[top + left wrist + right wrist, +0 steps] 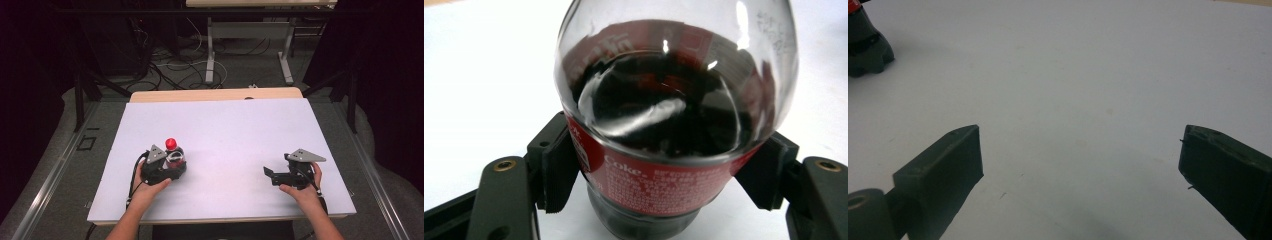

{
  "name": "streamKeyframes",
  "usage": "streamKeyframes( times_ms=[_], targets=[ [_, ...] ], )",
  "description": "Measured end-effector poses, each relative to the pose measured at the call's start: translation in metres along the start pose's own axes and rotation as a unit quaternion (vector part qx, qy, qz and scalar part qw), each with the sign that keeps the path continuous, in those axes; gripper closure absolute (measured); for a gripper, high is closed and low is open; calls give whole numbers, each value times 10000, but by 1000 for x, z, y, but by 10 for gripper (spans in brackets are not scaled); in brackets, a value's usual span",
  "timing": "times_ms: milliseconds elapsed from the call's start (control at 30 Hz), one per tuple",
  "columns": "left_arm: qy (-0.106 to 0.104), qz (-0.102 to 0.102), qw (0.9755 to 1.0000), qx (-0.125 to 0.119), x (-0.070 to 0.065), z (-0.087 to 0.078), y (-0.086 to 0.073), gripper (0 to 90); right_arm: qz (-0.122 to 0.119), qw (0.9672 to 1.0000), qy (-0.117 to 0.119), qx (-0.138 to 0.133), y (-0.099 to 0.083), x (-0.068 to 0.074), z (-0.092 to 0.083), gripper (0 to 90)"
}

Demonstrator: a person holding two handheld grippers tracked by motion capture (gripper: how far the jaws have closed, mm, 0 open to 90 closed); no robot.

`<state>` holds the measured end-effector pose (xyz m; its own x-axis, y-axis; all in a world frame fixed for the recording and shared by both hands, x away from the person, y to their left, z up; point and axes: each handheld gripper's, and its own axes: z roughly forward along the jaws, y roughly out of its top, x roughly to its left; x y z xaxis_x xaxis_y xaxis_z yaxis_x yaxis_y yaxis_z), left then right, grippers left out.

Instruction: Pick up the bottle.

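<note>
While the person's left hand (150, 189) rested on the white worktop (235, 125), the left tool (170, 167) was clenched around a cola bottle (674, 115), its ribbed pads (559, 170) pressing the red label from both sides. Standing upright on the left part of the worktop, the bottle showed a red cap (171, 143) and dark drink inside. Well apart, toward the right edge, the right tool (270, 175) lay low over the bare surface in the right hand (305, 189), released, its two black jaws spread wide with nothing between them.
</note>
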<state>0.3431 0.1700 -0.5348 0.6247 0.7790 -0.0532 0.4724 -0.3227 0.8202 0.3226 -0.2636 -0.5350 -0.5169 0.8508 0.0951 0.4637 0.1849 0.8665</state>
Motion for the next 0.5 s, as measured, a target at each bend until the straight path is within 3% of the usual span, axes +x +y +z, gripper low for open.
streamKeyframes(
  times_ms=[200,333,500],
  targets=[
    [-318,426,9986,-27,-29,-3,8,290,-68,10000,48,-28,1,4,0,35],
    [-418,415,9981,-152,-46,-3,14,290,-191,9997,94,-87,2,6,0,40],
    [-510,454,9974,-217,-59,-1,17,290,-177,9996,142,-136,4,11,-2,50]
  ],
)
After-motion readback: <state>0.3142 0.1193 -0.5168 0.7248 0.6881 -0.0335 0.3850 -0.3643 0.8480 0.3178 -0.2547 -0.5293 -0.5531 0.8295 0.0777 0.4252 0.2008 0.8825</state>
